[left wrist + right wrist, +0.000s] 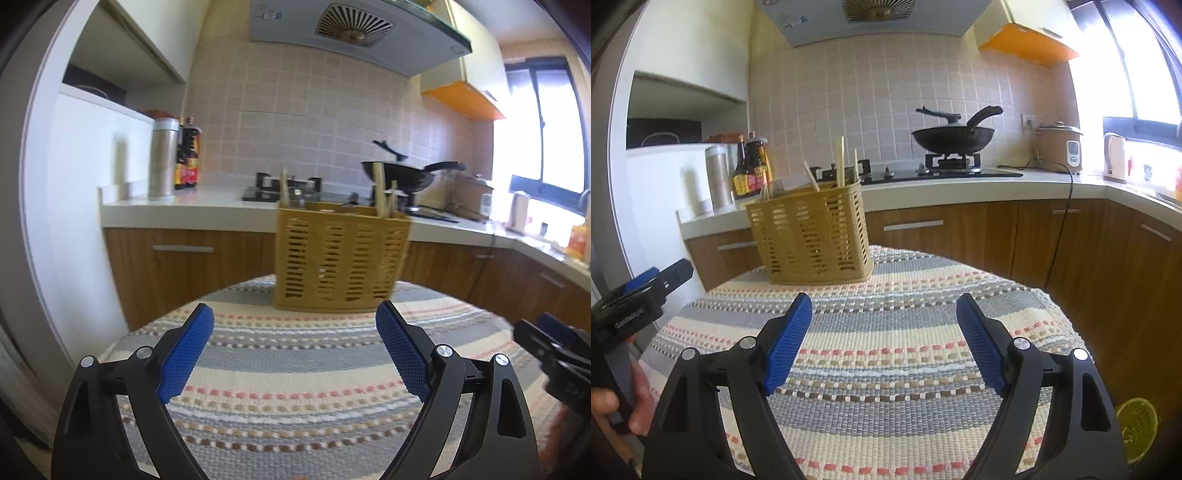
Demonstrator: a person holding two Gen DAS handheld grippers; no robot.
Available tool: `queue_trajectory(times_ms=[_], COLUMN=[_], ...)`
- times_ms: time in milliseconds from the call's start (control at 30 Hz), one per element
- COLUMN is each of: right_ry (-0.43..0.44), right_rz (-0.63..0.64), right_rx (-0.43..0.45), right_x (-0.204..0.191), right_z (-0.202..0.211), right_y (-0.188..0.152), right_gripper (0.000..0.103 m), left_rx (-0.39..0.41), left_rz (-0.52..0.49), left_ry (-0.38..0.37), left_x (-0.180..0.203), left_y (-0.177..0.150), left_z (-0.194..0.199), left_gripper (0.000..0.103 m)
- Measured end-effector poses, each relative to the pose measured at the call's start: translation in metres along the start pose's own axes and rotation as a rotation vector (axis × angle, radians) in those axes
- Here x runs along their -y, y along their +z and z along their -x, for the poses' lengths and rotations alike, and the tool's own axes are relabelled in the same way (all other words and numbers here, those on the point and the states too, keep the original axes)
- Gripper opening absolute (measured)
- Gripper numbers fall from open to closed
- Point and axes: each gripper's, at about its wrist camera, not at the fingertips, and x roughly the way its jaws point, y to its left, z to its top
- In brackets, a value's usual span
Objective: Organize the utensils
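A tan slotted utensil basket (pixel 341 256) stands upright at the far end of a table with a striped woven cloth (pixel 295 369); it also shows in the right wrist view (pixel 810 236). Wooden chopsticks (pixel 842 162) and other utensil tips stick out of its top. My left gripper (pixel 295 317) is open and empty, low over the cloth, short of the basket. My right gripper (pixel 884 310) is open and empty over the cloth, with the basket ahead to its left. Each gripper shows at the edge of the other's view.
Behind the table runs a kitchen counter (pixel 960 188) with a gas hob, a black wok (pixel 953 138), sauce bottles (pixel 751 166), a steel canister (pixel 162 158), a rice cooker (pixel 1060 147) and a kettle (pixel 1115 157). A green basket (pixel 1137 428) sits on the floor at the right.
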Motion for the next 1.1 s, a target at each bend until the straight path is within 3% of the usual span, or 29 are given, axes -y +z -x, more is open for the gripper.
queue_trajectory(times_ms=[100,567,833,1100], right_ry=[0.001,0.030,0.031,0.000], right_rz=[0.011,0.018,0.030,0.044], right_rx=[0.000,-0.002,0.029,0.035], right_x=[-0.002,-0.004,-0.006,-0.009], right_z=[0.000,0.001,0.006,0.007], right_y=[-0.001,-0.003,-0.002,-0.003], right_gripper=[0.080,0.083,0.083,0.083], left_rx=[-0.012,-0.002,0.057,0.066], left_rz=[-0.013,0.030,-0.010,-0.029], left_ry=[0.084,0.105,0.125,0.108], left_x=[-0.003,-0.011,-0.002,0.002], left_y=[-0.003,-0.004,-0.005,-0.005], left_z=[-0.010,-0.005,0.008,0.011], left_gripper=[0.087,0.088,0.088,0.090])
